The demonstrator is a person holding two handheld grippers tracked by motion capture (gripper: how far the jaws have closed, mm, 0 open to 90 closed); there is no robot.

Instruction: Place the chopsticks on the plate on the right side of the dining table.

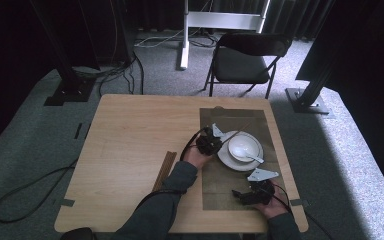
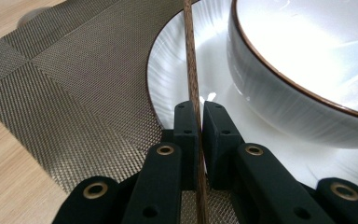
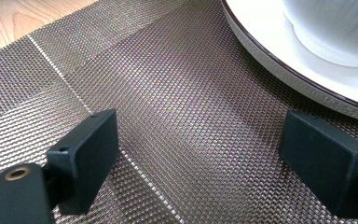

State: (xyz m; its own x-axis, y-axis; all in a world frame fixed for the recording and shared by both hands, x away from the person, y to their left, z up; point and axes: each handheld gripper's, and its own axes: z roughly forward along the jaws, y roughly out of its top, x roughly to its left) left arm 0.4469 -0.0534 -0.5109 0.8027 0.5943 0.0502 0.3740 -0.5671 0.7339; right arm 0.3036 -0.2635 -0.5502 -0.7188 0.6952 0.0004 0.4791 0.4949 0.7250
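A thin brown wooden chopstick (image 2: 192, 70) runs up between my left gripper's (image 2: 199, 119) jaws, which are shut on it. It crosses the rim of a white plate (image 2: 177, 70) with a brown edge, beside a white bowl (image 2: 279, 93). From above, the left gripper (image 1: 215, 139) sits at the plate's (image 1: 227, 159) left side. The bowl (image 1: 244, 146) stands on that plate with a white spoon (image 1: 252, 158) in it. My right gripper (image 3: 205, 154) is open over the woven placemat (image 3: 177, 93), with nothing between its jaws and the plate (image 3: 270, 46) just beyond. It (image 1: 240, 194) hovers near the table's front edge.
The brown placemat (image 1: 230, 117) covers the right part of the wooden table (image 1: 130, 130). A dark brown strip, likely more chopsticks (image 1: 165, 169), lies left of the left forearm. A black folding chair (image 1: 245, 57) stands behind the table, and cables lie on the carpet.
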